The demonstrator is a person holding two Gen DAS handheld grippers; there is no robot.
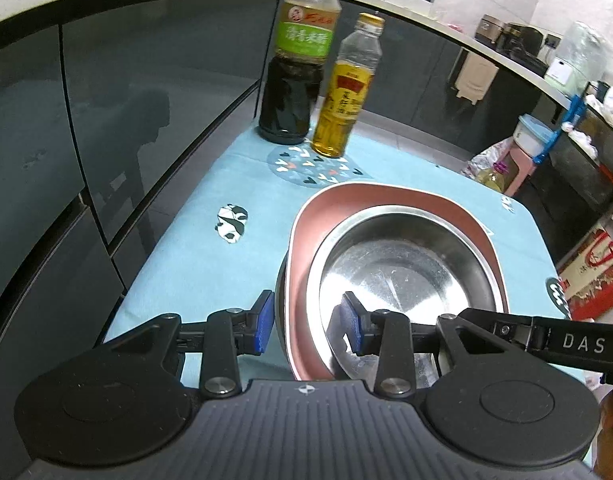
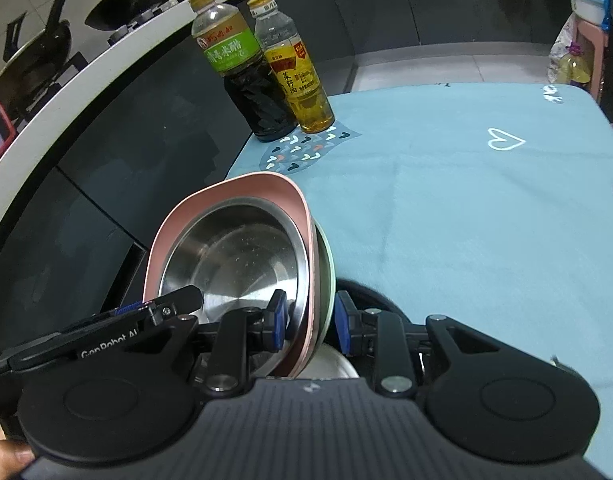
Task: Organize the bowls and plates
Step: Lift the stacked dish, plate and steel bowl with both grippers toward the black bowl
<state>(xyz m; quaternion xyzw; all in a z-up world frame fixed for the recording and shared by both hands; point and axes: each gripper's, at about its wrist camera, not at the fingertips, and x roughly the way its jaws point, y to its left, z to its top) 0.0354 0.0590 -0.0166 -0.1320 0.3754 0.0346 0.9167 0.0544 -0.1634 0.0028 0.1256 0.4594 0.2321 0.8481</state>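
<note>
Our left tongs straddle the near rim of the stacked dishes, one blue pad outside the dark underside of the stack and the other inside the steel bowl. The outer pad looks to stand a little clear of the stack, so we cannot tell whether this pair truly pinches. Our right tongs come at the same stack from the opposite side, jaws narrowed onto the bundled rims: one pad lies inside the steel bowl, the other outside a pale green dish, with the pink squarish plate sandwiched between. That grip looks firm. In this view the stack leans tilted, above a white plate just under the jaws. The left tongs' finger reaches in at the stack's far rim.

Just ahead of the left tongs, the steel bowl nests in the pink plate over the light blue tablecloth. Farther on, a dark vinegar bottle with a green label and a bottle of yellow oil stand touching at the far edge, on a heart-patterned patch. Beyond them run dark cabinet fronts under a pale counter.
</note>
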